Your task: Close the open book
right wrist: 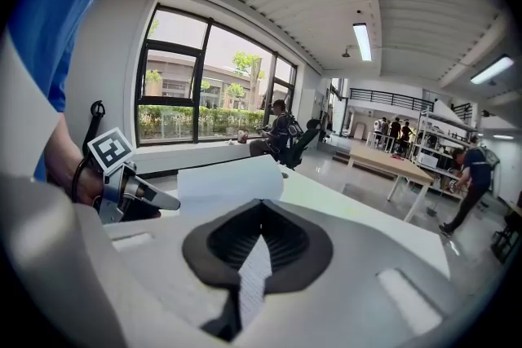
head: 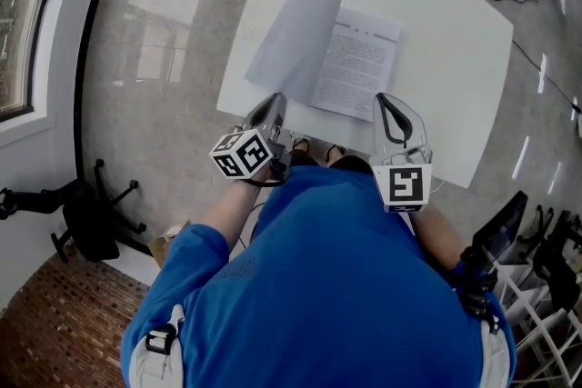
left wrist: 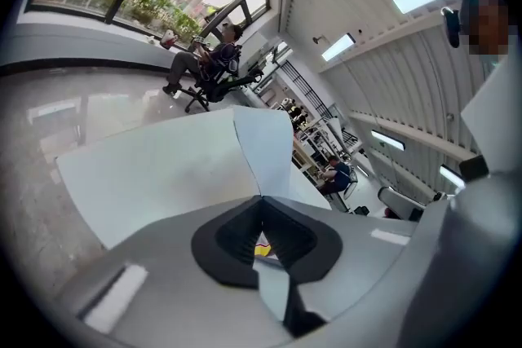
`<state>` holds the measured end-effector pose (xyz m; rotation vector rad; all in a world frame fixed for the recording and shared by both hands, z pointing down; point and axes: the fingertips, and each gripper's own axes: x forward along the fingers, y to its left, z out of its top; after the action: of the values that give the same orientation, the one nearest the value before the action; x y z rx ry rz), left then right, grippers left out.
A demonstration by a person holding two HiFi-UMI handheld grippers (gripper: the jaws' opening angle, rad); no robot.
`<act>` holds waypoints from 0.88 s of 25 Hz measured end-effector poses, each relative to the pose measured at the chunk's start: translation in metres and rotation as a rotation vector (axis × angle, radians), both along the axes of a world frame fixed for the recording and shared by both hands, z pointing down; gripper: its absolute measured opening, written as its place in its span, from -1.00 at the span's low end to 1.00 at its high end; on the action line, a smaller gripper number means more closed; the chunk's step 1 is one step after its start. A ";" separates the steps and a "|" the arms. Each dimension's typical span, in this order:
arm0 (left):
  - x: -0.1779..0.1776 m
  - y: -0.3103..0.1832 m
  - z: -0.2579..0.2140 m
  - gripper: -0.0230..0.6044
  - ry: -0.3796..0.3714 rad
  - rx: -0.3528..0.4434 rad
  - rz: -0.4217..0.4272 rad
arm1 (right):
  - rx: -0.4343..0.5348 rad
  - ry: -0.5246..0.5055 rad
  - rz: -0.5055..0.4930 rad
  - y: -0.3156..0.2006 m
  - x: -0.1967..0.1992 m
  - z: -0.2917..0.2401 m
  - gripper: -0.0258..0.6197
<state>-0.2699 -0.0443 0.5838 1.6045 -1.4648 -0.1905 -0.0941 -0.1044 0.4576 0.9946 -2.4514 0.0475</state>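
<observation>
The book [head: 356, 66] is lying open in the upper middle of the head view on a white table [head: 455, 50]. Bare tabletop is spreading to its right and above it, while the table's left edge is running close beside it. The left gripper [head: 273, 107] is pinching the left leaf [head: 296, 36] with its jaws fully together, and the leaf is standing up, curling toward the upper left. The right gripper [head: 388, 104] is clamping the flat right page [right wrist: 253, 277] the same way. The grippers are covering the book's near edge, and the print is too small to read. The spine is running almost top to bottom, leaning lower left.
</observation>
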 end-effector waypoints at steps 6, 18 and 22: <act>0.012 -0.007 -0.013 -0.90 -0.021 0.028 0.044 | 0.007 -0.024 0.057 -0.001 0.018 -0.003 -0.91; 0.052 -0.011 -0.035 -0.90 -0.122 0.064 0.181 | 0.025 -0.018 0.159 -0.001 0.072 -0.006 -0.92; 0.067 -0.013 -0.034 -0.90 -0.142 0.053 0.226 | 0.018 -0.026 0.184 0.002 0.089 0.001 -0.91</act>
<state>-0.2032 -0.0572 0.5503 1.8434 -1.3800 0.0136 -0.0050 -0.1025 0.4583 1.2327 -2.3803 0.1010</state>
